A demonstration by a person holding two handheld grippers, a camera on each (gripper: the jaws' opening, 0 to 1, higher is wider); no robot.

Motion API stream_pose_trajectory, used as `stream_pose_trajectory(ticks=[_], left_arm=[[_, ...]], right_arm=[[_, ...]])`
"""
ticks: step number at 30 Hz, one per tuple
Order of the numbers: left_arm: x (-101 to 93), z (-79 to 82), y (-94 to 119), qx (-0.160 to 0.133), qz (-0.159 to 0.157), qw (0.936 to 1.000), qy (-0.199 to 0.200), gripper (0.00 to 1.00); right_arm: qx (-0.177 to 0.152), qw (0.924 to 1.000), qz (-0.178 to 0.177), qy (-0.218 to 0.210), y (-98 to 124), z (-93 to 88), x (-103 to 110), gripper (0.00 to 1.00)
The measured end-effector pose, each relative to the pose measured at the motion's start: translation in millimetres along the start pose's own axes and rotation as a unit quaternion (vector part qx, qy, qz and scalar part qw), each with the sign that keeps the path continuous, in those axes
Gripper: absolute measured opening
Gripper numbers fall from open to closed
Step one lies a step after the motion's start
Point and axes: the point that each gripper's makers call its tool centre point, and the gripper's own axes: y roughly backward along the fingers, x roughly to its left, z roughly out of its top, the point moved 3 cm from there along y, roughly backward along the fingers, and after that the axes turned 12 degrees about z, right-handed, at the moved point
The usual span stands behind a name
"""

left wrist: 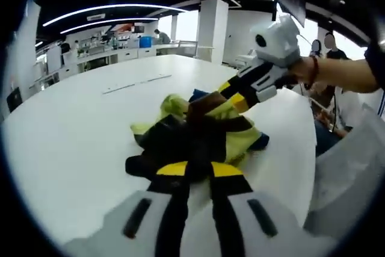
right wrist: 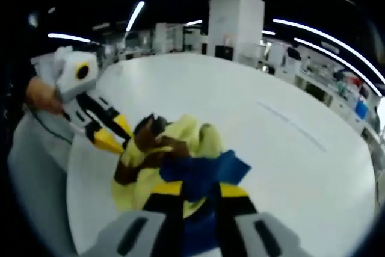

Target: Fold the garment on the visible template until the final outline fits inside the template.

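A crumpled garment [left wrist: 198,133] in yellow-green, black, brown and blue lies bunched on the white round table [left wrist: 72,136]. My left gripper [left wrist: 200,170] rises from the bottom of the left gripper view, its yellow-tipped jaws close together on the black part of the cloth. From the right, my right gripper [left wrist: 231,97] bites into the brown and yellow folds. In the right gripper view the garment [right wrist: 162,154] sits just ahead of my right gripper [right wrist: 200,189], with blue cloth running down between its jaws. The left gripper [right wrist: 114,139] touches the yellow edge from the left.
A thin pale strip [left wrist: 135,82] lies on the table beyond the garment. A person's hand [left wrist: 313,70] holds the right gripper, and seated people [left wrist: 328,46] are past the table's right edge. A white pillar [right wrist: 236,19] and benches stand far behind.
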Motion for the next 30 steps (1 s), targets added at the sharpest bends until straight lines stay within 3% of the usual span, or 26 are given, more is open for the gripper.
stream_pose_trajectory(ticks=[5, 9, 14, 17, 23, 30], left_arm=[[2.5, 3.6, 7, -0.009, 0.006, 0.9999, 0.005, 0.0], [0.4, 7.4, 15, -0.013, 0.006, 0.9999, 0.005, 0.0], [2.7, 18.3, 30, -0.029, 0.011, 0.9995, -0.007, 0.0], [7.2, 28.9, 41, -0.045, 0.016, 0.9988, 0.008, 0.0], [16.4, 52.3, 65, -0.075, 0.043, 0.996, 0.023, 0.0], [41.0, 70.2, 85, -0.095, 0.078, 0.9916, 0.04, 0.0]], right_arm=[[-0.016, 0.9997, -0.02, -0.007, 12, 3.2, 0, 0.0], [-0.042, 0.9983, -0.015, -0.037, 19, 7.6, 5, 0.0], [-0.048, 0.9977, -0.023, -0.041, 30, 10.4, 9, 0.0], [-0.055, 0.9975, -0.028, -0.033, 40, 17.0, 12, 0.0], [-0.061, 0.9965, -0.057, -0.002, 61, 28.5, 13, 0.0], [-0.087, 0.9912, -0.096, -0.027, 82, 37.1, 10, 0.0]])
